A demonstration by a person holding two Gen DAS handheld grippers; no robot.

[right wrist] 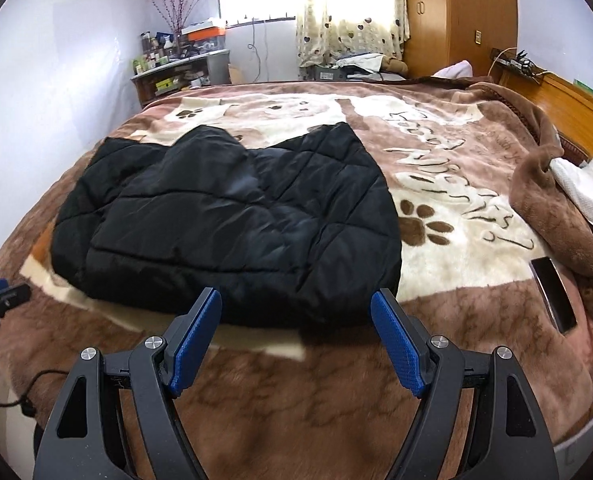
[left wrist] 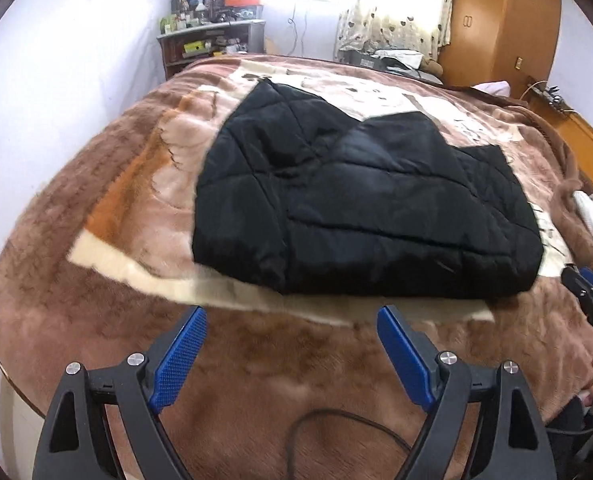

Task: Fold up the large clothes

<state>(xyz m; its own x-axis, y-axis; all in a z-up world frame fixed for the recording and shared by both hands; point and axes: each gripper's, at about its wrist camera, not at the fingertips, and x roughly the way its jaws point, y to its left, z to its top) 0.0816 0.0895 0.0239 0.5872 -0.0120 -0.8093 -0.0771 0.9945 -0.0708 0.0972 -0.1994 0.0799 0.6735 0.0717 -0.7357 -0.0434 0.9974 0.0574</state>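
Left gripper [left wrist: 292,354] and right gripper [right wrist: 296,340] both hung spread and empty over the bed's near edge; the jacket [left wrist: 360,200] lay folded mid-bed [right wrist: 476,272], apparently between folds, next needing a fresh grasp on its hem

brown blanketed bed [right wrist: 296,400] carries folded black jacket [right wrist: 232,224].

— What's in front of your left gripper [left wrist: 292,344]?

— Its blue pads [left wrist: 180,360] stand wide apart with nothing between them, above the brown blanket [left wrist: 96,320]. Your folded black quilted jacket [left wrist: 356,208] lies just beyond. The right gripper [left wrist: 588,296] shows at the right edge.
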